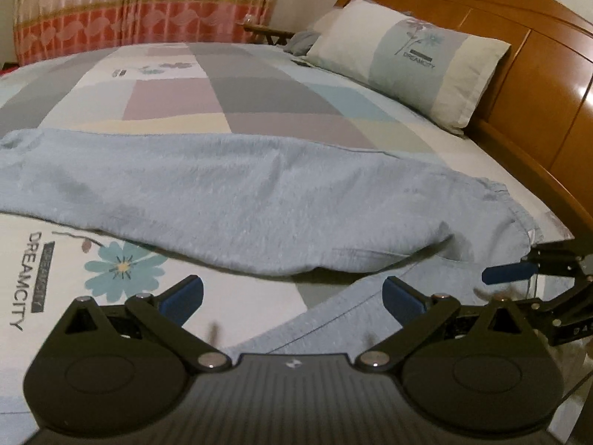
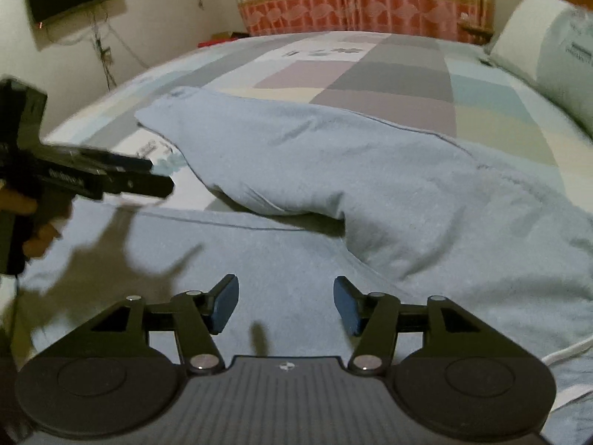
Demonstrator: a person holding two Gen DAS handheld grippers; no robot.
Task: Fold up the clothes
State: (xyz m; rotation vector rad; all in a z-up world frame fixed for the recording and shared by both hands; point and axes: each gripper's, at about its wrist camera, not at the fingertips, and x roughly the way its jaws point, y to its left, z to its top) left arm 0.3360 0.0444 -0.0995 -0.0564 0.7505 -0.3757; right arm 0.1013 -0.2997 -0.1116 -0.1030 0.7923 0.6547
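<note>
Fleecy pale-blue trousers (image 1: pixel 237 200) lie rumpled on the patchwork bedsheet (image 1: pixel 229 89), both the left gripper (image 1: pixel 292 296) and right gripper (image 2: pixel 285 304) spread, grasping nothing.

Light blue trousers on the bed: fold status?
Done: light blue trousers lie spread on the bed, one leg angled away from the other. In hand: nothing; left hand-held gripper and right hand-held gripper hover open above the fabric. Left: no fold visible yet.
</note>
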